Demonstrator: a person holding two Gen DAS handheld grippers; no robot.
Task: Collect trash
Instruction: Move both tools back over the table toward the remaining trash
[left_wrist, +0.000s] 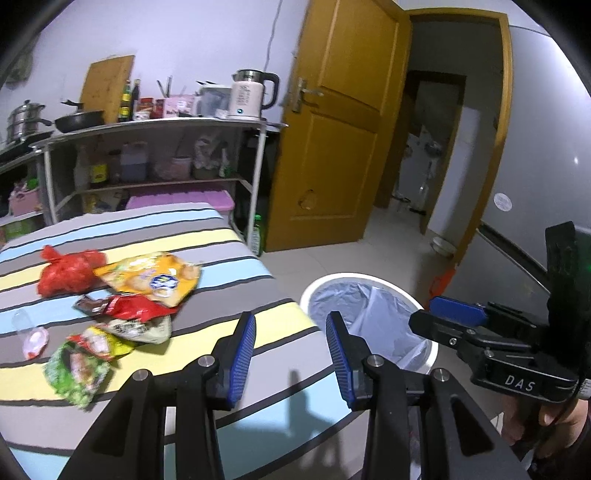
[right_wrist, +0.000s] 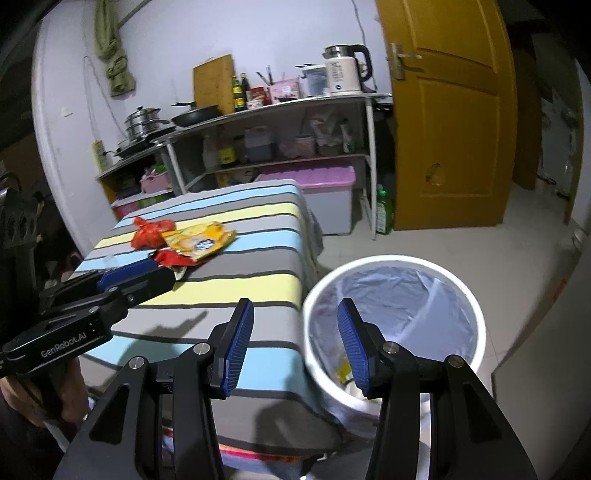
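Snack wrappers lie on a striped tablecloth: a red plastic bag, a yellow snack bag, a red wrapper, a pale wrapper and a green one. My left gripper is open and holds nothing, over the table's near corner, right of the wrappers. Beside the table stands a white bin with a clear liner. My right gripper is open too, with nothing in it, at the bin's left rim. Each gripper shows in the other's view: right, left.
A small clear cup lies at the table's left. Behind the table stands a metal shelf with pans, bottles and a kettle. A yellow door stands open to the right. Pale floor tiles surround the bin.
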